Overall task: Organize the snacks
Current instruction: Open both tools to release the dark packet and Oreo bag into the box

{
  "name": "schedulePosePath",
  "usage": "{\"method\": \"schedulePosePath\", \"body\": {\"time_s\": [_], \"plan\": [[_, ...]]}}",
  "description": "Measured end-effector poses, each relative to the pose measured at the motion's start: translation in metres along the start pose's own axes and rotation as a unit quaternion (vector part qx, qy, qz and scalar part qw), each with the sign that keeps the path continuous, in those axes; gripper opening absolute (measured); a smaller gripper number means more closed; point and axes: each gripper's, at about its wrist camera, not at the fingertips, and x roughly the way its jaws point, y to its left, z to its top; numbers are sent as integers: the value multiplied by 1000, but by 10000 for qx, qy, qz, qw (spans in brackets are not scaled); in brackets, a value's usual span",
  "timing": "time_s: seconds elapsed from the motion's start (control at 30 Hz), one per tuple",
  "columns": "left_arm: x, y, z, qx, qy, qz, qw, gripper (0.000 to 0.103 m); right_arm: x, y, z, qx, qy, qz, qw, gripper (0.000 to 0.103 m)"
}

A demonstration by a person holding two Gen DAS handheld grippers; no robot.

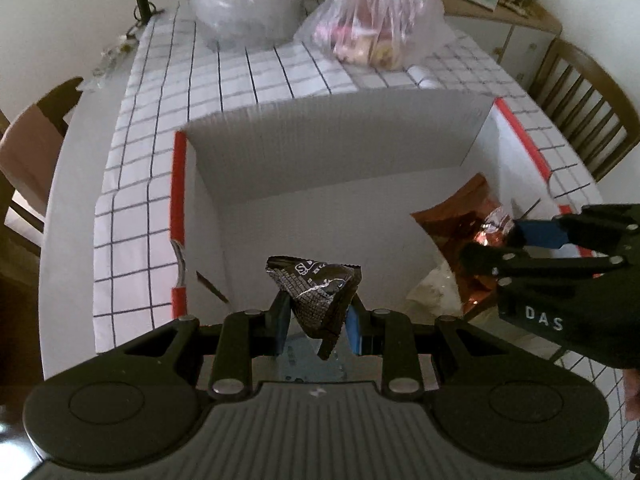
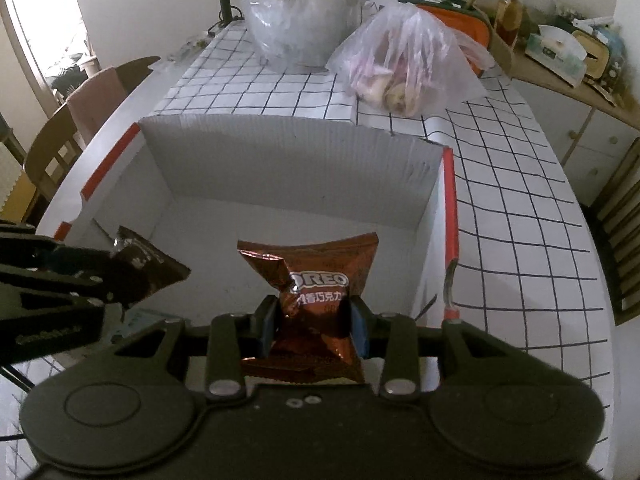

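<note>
A white cardboard box [image 1: 332, 136] with red edges lies open on the checked tablecloth. My left gripper [image 1: 318, 320] is shut on a small dark snack packet [image 1: 316, 296] and hangs over the box's near left part. My right gripper [image 2: 314, 320] is shut on a copper-brown Oreo packet [image 2: 320, 280], held over the box [image 2: 280, 156] on its right side. In the left wrist view the right gripper [image 1: 516, 244] shows at the right edge with the copper packet [image 1: 460, 216] crumpled at its tips. In the right wrist view the left gripper [image 2: 108, 276] enters from the left with the dark packet [image 2: 148, 268].
Two clear plastic bags stand at the table's far end: one with pink and pale snacks [image 1: 372, 36], one mostly empty [image 1: 244, 4]. Wooden chairs [image 1: 592, 104] flank the table. A sideboard with clutter [image 2: 568, 56] runs along the right wall. A pale wrapper [image 1: 436, 292] lies inside the box.
</note>
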Motion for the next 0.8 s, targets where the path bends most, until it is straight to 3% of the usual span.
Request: {"method": "schedulePosePath", "body": {"time_s": [0.33,0.4,0.47,0.53,0.8], "plan": [[13,-3,-1,37,200,51,9998,29,1,1,0,-15,39,-91,10000,43],[10,-2,-2,-37,157,-24,9999,32,-1,0,0,16,12,-102,9999,49],[7,1,-2,-97,79,-54,9999,48,-5,0,0,29,-35,-108,9999,50],[1,2,-3,-139,-28,-99,9998,53,-9,0,-1,44,-64,-106,9999,52],[-32,9,-12,-313,-408,-200,9985,56,-42,-1,-8,82,-327,53,9994,63]]}}
